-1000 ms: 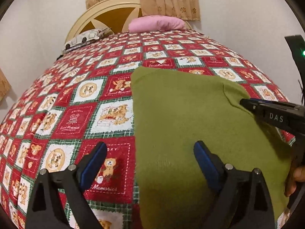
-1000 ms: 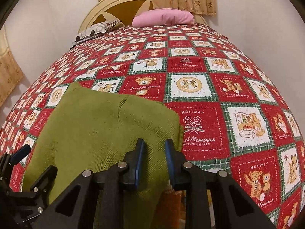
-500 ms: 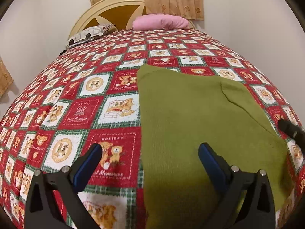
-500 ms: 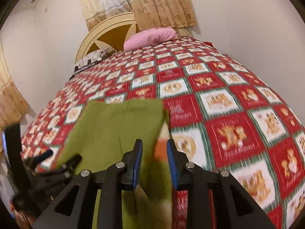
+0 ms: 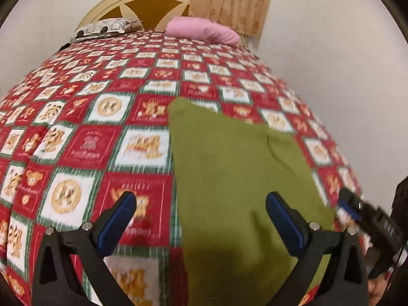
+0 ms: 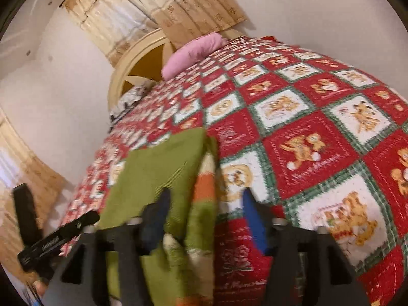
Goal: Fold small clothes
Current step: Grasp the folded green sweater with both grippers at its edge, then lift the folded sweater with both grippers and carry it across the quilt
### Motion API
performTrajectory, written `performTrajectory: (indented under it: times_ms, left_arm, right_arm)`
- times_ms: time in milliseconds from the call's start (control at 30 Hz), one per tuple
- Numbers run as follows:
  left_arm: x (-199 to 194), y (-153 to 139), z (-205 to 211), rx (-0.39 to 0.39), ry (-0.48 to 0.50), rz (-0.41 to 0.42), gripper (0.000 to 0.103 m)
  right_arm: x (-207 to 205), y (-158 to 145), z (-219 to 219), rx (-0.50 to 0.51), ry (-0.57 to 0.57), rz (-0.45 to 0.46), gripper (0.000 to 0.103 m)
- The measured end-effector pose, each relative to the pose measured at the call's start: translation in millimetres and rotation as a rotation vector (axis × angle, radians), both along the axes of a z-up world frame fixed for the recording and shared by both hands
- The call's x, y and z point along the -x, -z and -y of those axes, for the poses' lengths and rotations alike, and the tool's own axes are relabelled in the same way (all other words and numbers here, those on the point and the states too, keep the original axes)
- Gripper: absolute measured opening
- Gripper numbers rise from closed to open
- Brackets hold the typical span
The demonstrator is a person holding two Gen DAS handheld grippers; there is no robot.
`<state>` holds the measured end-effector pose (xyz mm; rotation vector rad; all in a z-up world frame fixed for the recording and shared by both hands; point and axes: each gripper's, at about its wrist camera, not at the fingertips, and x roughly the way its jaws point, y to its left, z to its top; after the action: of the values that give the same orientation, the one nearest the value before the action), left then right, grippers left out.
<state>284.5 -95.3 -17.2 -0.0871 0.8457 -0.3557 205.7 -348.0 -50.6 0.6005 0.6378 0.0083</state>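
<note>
A folded olive-green garment lies flat on the red patchwork bedspread. My left gripper hovers wide open over its near left edge, one finger above the quilt and the other above the cloth, with nothing pinched. In the right wrist view the garment shows an orange and white striped layer along its right edge. My right gripper is over that edge with its jaws opening; the cloth lies between them and the pads do not press it. Each gripper shows at the side of the other's view: the right gripper, the left gripper.
A pink pillow and a patterned pillow lie at the head of the bed, below a cream round headboard and tan curtains. A white wall runs along the bed's right side. Quilt stretches right of the garment.
My right gripper, earlier shut on the garment's right edge, has let go, with its jaws apart, and has rolled and swung sideways. The left gripper has lifted a little and stays open.
</note>
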Motion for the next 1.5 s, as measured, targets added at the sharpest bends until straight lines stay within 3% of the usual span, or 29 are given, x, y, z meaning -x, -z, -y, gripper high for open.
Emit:
performTrajectory:
  times_ms: [133,200,267,333,400,500,633,733,767,967,1000,1167,1333,1500]
  left_arm:
    - [-31,6,1,0.135,-0.017,-0.074,0.103]
    - [-42,16,4,0.184,-0.032,-0.117,0.103]
    - [-52,37,9,0.174,-0.039,-0.184,0.100]
    - [-55,65,10,0.164,-0.042,-0.249,0.096]
    - [-45,63,8,0.188,-0.017,-0.175,0.097]
    - [-44,63,11,0.176,0.028,-0.167,0.097]
    - [-42,63,5,0.234,0.036,-0.162,0.095]
    - [-38,62,0,0.272,0.040,-0.151,0.080]
    - [-39,63,1,0.292,0.067,-0.152,0.066]
    - [-39,64,8,0.279,0.091,-0.151,0.067]
    - [-40,64,8,0.282,0.092,-0.151,0.067]
    - [-38,62,6,0.274,0.074,-0.134,0.052]
    - [-24,50,13,0.185,0.068,-0.077,0.045]
    - [-6,26,8,0.176,0.075,-0.034,0.044]
  right_arm:
    - [-34,-6,1,-0.069,-0.102,-0.043,0.067]
    - [-53,-2,-3,-0.019,-0.122,-0.082,0.067]
    - [-71,9,-10,0.025,-0.168,-0.126,0.067]
    - [-83,29,-18,-0.004,-0.223,-0.171,0.067]
    - [-82,38,-26,0.014,-0.239,-0.137,0.072]
    - [-80,39,-29,0.022,-0.245,-0.127,0.072]
    - [-78,42,-29,-0.005,-0.292,-0.101,0.072]
    - [-81,41,-41,0.049,-0.333,-0.111,0.070]
    - [-83,41,-42,0.052,-0.342,-0.112,0.070]
    - [-92,46,-34,-0.028,-0.295,-0.117,0.070]
    - [-92,44,-36,-0.012,-0.295,-0.122,0.070]
    - [-88,30,-59,0.169,-0.278,-0.125,0.041]
    - [-69,9,-88,0.379,-0.220,-0.106,0.033]
    - [-39,-23,-109,0.461,-0.168,-0.029,0.032]
